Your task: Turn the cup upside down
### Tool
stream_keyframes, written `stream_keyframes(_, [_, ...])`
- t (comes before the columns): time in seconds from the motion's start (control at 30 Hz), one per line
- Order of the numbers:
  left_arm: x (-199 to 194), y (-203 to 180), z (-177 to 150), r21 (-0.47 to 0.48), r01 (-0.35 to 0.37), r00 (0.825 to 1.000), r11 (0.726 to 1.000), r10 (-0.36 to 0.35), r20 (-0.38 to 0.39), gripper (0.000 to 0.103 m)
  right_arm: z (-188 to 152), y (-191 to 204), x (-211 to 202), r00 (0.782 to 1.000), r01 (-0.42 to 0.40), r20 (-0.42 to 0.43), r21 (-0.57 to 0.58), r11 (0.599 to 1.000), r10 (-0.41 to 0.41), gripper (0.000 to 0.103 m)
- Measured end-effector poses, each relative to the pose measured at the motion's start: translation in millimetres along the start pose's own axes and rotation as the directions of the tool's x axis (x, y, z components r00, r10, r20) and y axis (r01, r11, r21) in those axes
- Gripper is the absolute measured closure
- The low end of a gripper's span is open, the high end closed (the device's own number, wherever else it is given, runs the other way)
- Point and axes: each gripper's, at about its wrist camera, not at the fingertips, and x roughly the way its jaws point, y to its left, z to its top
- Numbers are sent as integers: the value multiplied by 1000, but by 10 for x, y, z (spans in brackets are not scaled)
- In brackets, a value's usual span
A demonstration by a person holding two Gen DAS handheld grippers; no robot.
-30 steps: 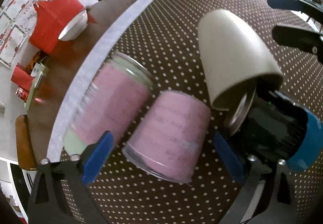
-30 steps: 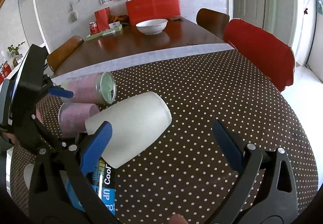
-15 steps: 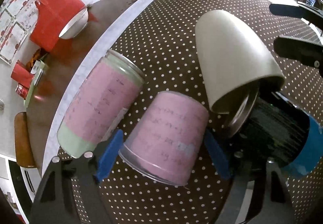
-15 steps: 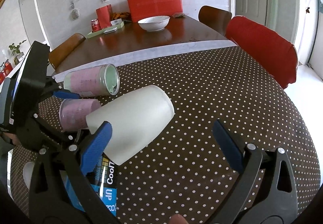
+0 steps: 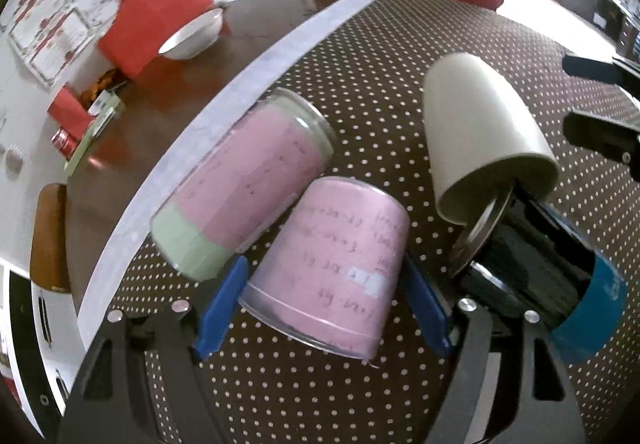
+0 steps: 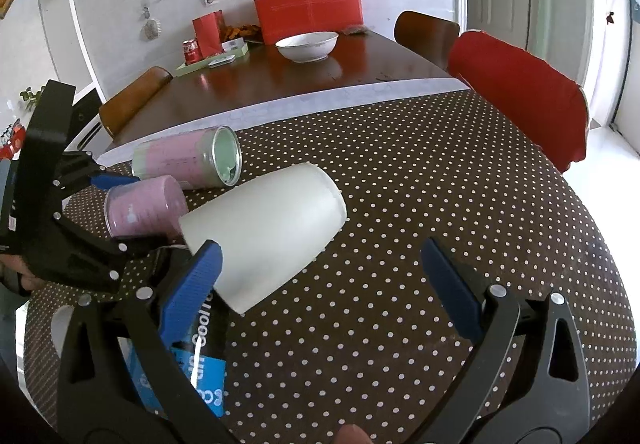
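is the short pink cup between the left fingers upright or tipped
Tipped. The short pink cup lies on its side on the dotted tablecloth, rim toward the left gripper.
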Motion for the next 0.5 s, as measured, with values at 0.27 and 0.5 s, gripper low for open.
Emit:
stream_keyframes(0.27, [-481, 40, -65, -72, -41, 997, 997, 46, 66, 27, -31, 60, -322, 999, -13, 31, -8, 1000, 14, 6])
stream_keyframes(0.5, [-1146, -122, -232, -137, -69, 986, 988, 88, 143, 27, -113, 95, -728, 996, -35, 77, -17, 999, 36, 6])
